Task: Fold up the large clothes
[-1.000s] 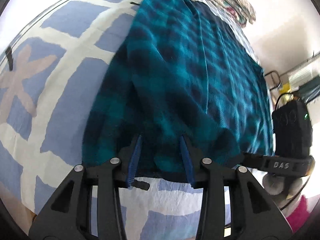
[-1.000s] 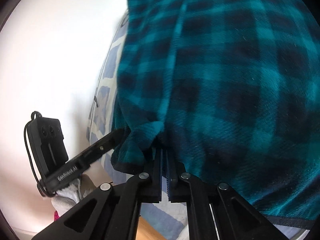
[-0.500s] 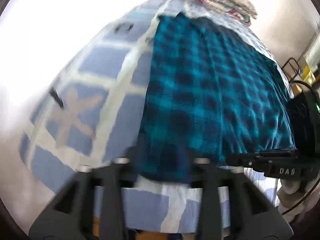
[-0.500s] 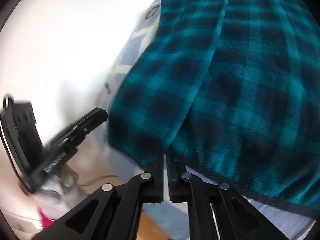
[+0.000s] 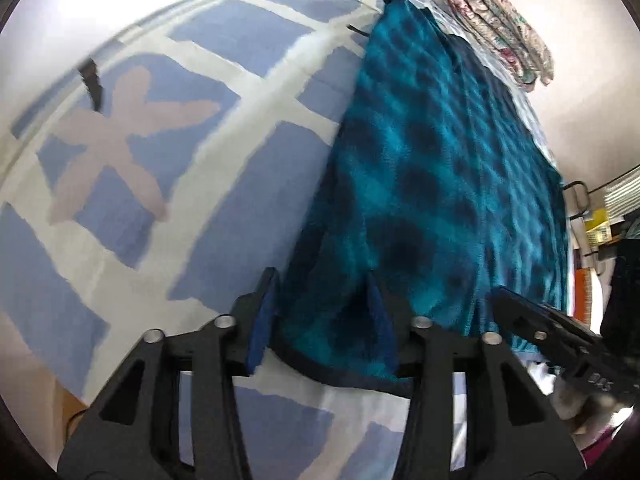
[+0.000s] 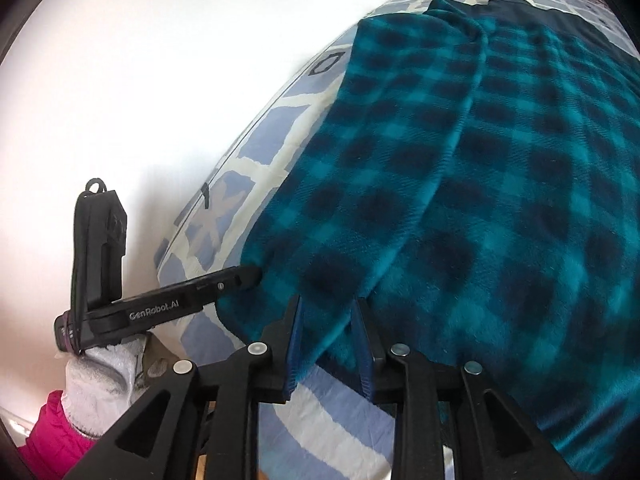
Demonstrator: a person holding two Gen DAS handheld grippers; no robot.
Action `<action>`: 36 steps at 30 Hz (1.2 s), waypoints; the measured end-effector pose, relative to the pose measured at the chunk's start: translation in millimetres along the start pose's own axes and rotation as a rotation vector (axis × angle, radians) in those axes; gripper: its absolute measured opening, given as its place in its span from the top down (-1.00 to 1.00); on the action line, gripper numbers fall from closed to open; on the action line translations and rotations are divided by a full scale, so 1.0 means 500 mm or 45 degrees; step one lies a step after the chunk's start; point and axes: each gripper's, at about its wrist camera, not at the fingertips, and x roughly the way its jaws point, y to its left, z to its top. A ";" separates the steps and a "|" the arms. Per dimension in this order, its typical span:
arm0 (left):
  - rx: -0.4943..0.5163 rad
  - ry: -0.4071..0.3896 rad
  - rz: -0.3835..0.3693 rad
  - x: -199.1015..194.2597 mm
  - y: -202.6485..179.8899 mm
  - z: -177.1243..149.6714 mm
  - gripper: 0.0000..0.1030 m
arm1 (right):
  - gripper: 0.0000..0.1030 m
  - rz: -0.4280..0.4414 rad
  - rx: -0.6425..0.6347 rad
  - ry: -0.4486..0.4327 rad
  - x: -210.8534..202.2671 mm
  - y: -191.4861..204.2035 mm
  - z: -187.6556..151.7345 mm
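A teal and dark plaid fleece garment [image 5: 440, 168] lies spread on the bed, its near hem at the tips of both grippers. The left gripper [image 5: 322, 292] has its jaws partly apart; they have just been closing a little, and the hem's dark-bound corner sits between the blue pads [image 5: 262, 320] without being visibly pinched. The right gripper [image 6: 328, 312] has jaws a narrow way apart; they have just been opening, and a folded edge of the fleece runs down into the gap, lying loose rather than clamped.

The left wrist view shows the garment running away from the jaws to the far end of the bed, where a rolled floral bundle [image 5: 500, 28] lies, and the other gripper enters at the right edge. The right wrist view shows a lengthwise fold ridge down the cloth and, left of the jaws, the left gripper [image 6: 240, 280] touching the cloth's edge, held by a hand in a white glove [image 6: 100, 380] with a pink sleeve [image 6: 52, 432].

Under everything is a bedspread [image 5: 180, 160] of blue squares on cream bands with a pale starfish shape. A white wall [image 6: 140, 80] rises beyond, and cluttered shelving [image 5: 600, 220] stands to the right of the left jaws.
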 end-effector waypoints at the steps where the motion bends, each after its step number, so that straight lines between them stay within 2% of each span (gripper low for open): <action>1: 0.002 -0.016 0.023 -0.001 -0.003 -0.002 0.49 | 0.48 0.007 0.005 0.001 0.010 -0.001 0.006; 2: 0.016 -0.017 0.029 0.001 -0.009 -0.003 0.68 | 0.48 0.006 0.011 0.005 0.023 -0.003 0.011; 3: 0.025 -0.017 0.026 0.005 -0.015 -0.003 0.78 | 0.48 -0.006 0.015 0.014 0.026 -0.012 0.008; 5: 0.037 -0.046 0.034 -0.006 -0.023 -0.009 0.83 | 0.48 -0.054 0.014 0.058 0.039 -0.024 -0.002; 9: -0.045 -0.159 -0.068 -0.063 -0.027 -0.032 0.86 | 0.48 -0.073 -0.002 0.118 0.044 -0.032 -0.001; 10: -0.043 -0.193 -0.072 -0.073 -0.032 -0.037 0.86 | 0.43 -0.059 0.015 0.124 0.034 -0.034 0.005; 11: -0.032 -0.233 -0.061 -0.083 -0.041 -0.045 0.86 | 0.28 -0.046 0.025 0.121 0.025 -0.034 0.013; 15: -0.026 -0.308 -0.051 -0.089 -0.073 -0.062 0.87 | -0.07 -0.058 0.018 0.028 -0.024 -0.022 0.084; 20: -0.105 -0.357 -0.085 -0.088 -0.075 -0.068 0.87 | -0.18 -0.109 0.018 0.021 -0.021 0.011 0.209; 24: -0.100 -0.385 -0.101 -0.095 -0.081 -0.069 0.87 | -0.23 -0.174 0.007 0.049 0.041 0.051 0.307; 28: -0.047 -0.400 -0.075 -0.100 -0.092 -0.072 0.87 | -0.22 -0.327 -0.054 0.069 0.130 0.091 0.396; 36: 0.038 -0.407 0.000 -0.101 -0.109 -0.072 0.87 | -0.21 -0.546 -0.126 0.106 0.257 0.097 0.473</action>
